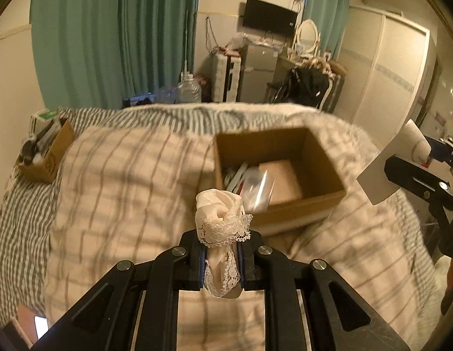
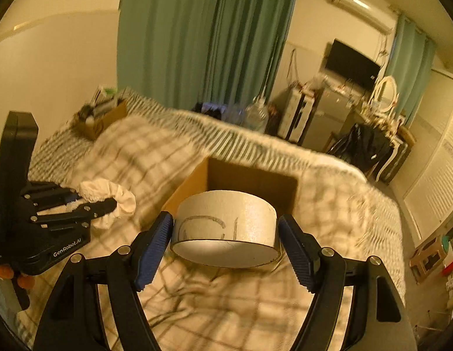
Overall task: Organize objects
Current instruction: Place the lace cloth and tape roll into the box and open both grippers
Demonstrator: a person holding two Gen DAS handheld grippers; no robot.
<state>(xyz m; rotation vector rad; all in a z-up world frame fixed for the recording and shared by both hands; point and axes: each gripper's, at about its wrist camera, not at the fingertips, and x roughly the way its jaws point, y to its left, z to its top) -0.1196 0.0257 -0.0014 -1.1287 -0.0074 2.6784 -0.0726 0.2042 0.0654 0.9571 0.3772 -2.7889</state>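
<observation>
Bedroom setting: a bed covered by a cream checked blanket [image 1: 115, 193] over a grey-striped cover fills both views, with green curtains [image 1: 115, 35] and a wall-mounted television [image 1: 269, 17] behind it. An open cardboard box [image 1: 320, 158] sits on the blanket; the left wrist view looks down into it and shows a tan flat item, a clear plastic piece and some pale green-edged items, all blurred and not identifiable. The right wrist view shows only the box's outer corner and far inner wall [image 2: 250, 181], its contents being hidden behind the tape roll. The left gripper [image 1: 220, 251] has its fingers pressed in on a cream lace-trimmed cloth bundle [image 1: 219, 213], which stands up between the blue pads just short of the box's near wall; the right wrist view shows the same gripper [image 2: 109, 204] side-on at left, with the cloth [image 2: 115, 197] bulging past the fingertips above the blanket. The right gripper [image 2: 225, 234] pinches a wide roll of pale tape [image 2: 226, 219] across its width, one pad on each side, the roll hanging in front of the box with dark handwritten marks on its face that cannot be read. The left wrist view catches this roll [image 1: 393, 163] only at the right edge, partly cut off. A second cardboard box [image 1: 48, 155] near the far left corner of the bed holds dark and white items too blurred to name.
</observation>
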